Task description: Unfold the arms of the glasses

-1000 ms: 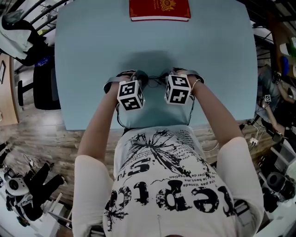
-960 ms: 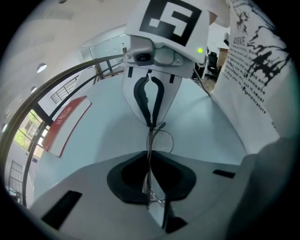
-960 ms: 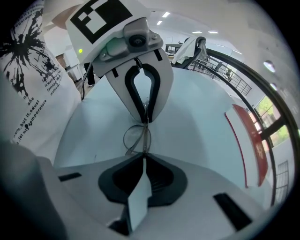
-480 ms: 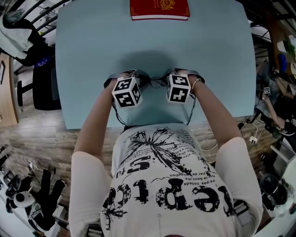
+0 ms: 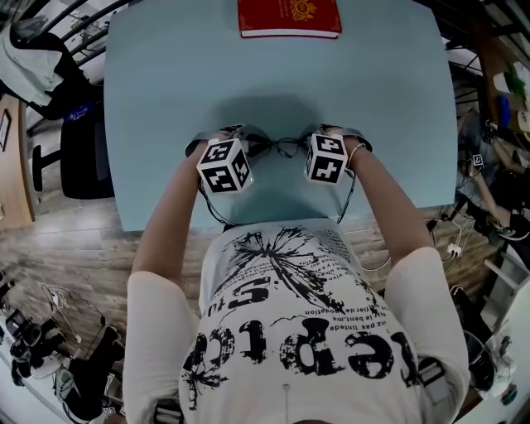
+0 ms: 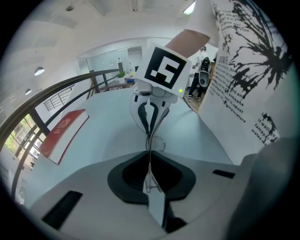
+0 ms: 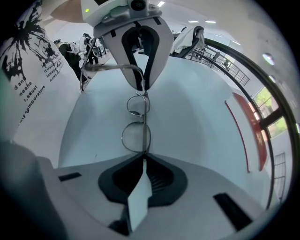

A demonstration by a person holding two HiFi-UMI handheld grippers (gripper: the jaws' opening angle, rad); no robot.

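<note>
Thin wire-framed glasses [image 5: 278,147] hang just above the light blue table [image 5: 381,99], stretched between my two grippers. My left gripper [image 5: 253,144] is shut on one arm of the glasses; its clear tip [image 6: 149,182] shows pinched between the jaws in the left gripper view. My right gripper [image 5: 300,142] is shut on the other end of the frame, and the right gripper view shows both round lenses [image 7: 136,135] running straight away from its jaws [image 7: 142,161] toward the left gripper [image 7: 142,84]. From the left gripper view, the right gripper [image 6: 151,123] faces me.
A red book [image 5: 288,16] lies at the table's far edge, well beyond the grippers. The person's torso is close behind both grippers at the near edge. Railings and chairs surround the table.
My left gripper has lifted a little and shifted left, widening the gap between the two marker cubes. More of the glasses shows between them. The right gripper has hardly moved.
</note>
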